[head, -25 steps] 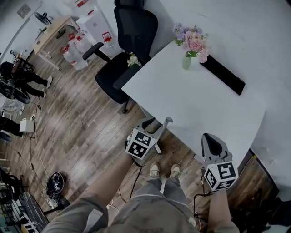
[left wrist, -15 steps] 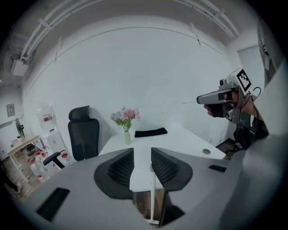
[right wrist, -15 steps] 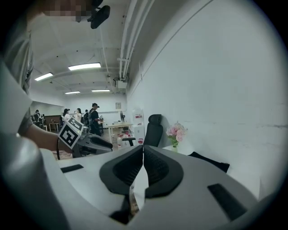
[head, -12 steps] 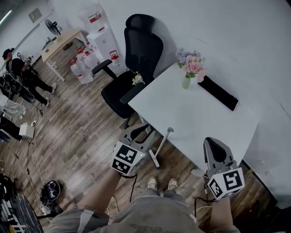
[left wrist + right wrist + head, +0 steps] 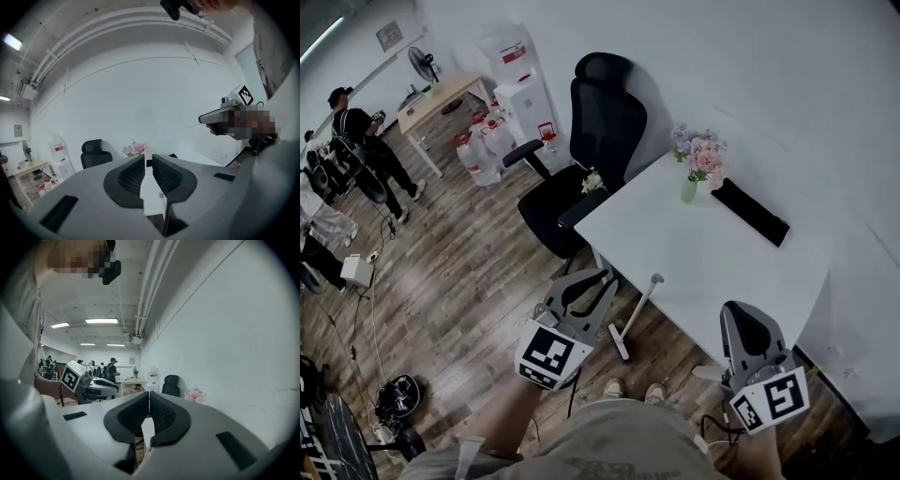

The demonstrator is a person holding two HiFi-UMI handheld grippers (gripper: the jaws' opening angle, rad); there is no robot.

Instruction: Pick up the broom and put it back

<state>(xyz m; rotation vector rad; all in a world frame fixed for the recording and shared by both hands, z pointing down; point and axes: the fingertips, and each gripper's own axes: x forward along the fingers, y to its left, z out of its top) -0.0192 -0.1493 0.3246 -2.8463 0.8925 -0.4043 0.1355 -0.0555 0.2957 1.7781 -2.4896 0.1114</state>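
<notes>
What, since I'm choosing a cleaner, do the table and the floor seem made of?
Table: probably white laminate or painted board, smooth and matte; its top looks even, seamless. Floor: wood or wood-look planks, showing grain and seams; which, unclear.

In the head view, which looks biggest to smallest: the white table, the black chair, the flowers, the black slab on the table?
1. table
2. chair
3. slab and flowers: about alike in this view (one long and thin, one bunched), so I won't rank them.
</notes>
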